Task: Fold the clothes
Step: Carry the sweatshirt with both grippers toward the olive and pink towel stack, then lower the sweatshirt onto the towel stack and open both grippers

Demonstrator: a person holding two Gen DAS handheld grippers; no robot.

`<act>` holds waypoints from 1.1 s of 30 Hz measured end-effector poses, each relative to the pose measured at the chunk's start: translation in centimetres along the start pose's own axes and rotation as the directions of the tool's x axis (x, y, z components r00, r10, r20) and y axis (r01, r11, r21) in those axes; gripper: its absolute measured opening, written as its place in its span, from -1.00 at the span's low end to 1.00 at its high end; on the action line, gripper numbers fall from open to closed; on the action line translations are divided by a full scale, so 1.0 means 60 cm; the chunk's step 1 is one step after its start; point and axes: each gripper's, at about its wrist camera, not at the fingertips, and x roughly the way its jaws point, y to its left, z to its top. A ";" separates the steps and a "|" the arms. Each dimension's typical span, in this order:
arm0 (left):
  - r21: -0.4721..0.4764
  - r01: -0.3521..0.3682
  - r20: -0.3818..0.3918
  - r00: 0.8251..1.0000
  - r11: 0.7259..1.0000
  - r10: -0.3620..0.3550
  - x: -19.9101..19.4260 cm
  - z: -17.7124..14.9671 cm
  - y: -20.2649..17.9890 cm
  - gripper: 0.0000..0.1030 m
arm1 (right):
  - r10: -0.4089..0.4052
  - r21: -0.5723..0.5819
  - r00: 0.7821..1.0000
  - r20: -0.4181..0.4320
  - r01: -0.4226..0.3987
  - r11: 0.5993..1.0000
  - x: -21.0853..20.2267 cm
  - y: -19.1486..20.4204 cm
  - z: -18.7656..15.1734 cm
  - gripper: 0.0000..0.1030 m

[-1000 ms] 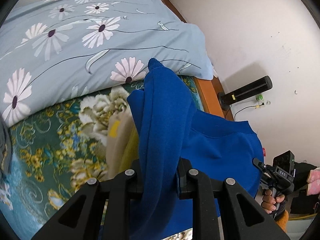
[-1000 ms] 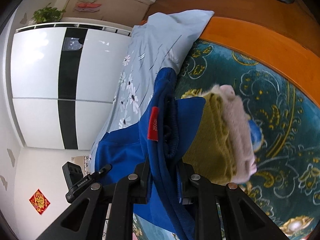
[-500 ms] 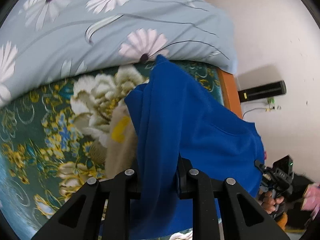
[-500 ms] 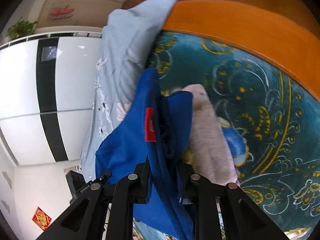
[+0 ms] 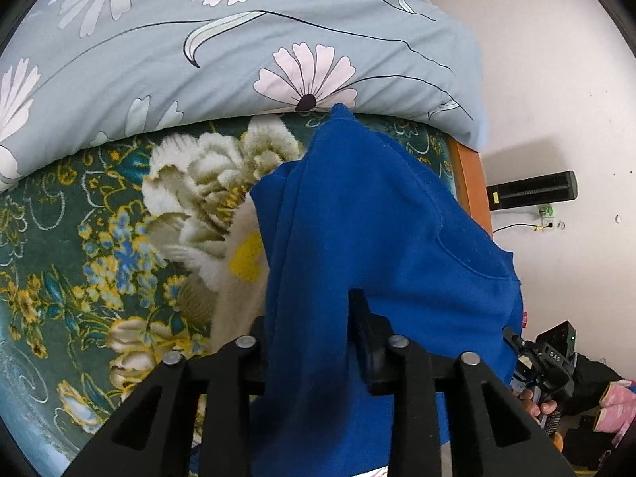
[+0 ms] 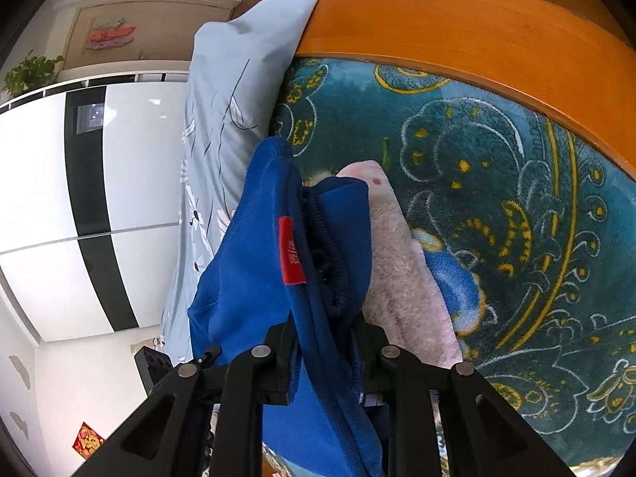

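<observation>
While both claws were letting go, the blue garment (image 5: pixel 357 238) hung down onto the bed between them.

The left gripper (image 5: pixel 310 342) pointed steeply down, its jaws opening, and a thick fold of blue cloth passed between them; the right pad stood free of the cloth. The right gripper (image 6: pixel 324 342) leaned down less steeply, jaws opening too, with the elastic hem and a red label (image 6: pixel 291 250) just beyond its fingers. The cloth lay over a folded pink and yellow fleece (image 6: pixel 401 266) on the green flowered blanket (image 5: pixel 79 238), its far tip near the daisy quilt (image 5: pixel 198 39). A hand (image 5: pixel 534 399) held the right gripper's handle.
</observation>
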 end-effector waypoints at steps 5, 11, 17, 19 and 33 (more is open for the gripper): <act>0.007 -0.047 0.006 0.999 0.999 0.047 -0.029 -0.006 -0.001 -0.09 | -0.066 -0.042 0.998 0.007 0.066 0.997 -0.024 0.015 -0.002 -0.40; -0.030 -0.143 0.094 0.985 0.989 0.145 -0.092 -0.013 0.014 -0.09 | -0.142 -0.095 0.984 0.106 0.152 0.984 -0.089 0.040 -0.005 -0.39; 0.033 -0.174 0.180 0.970 0.984 0.166 -0.135 -0.043 -0.020 -0.09 | -0.221 -0.273 0.958 0.184 0.266 0.925 -0.102 0.120 -0.050 -0.39; 0.113 -0.164 0.160 0.976 0.980 0.144 -0.118 -0.067 -0.057 -0.09 | -0.225 -0.351 0.963 0.149 0.264 0.898 -0.071 0.150 -0.083 -0.39; 0.213 -0.268 0.148 0.960 0.940 0.240 -0.034 -0.099 -0.090 -0.09 | -0.332 -0.500 0.934 0.135 0.354 0.790 0.036 0.168 -0.131 -0.39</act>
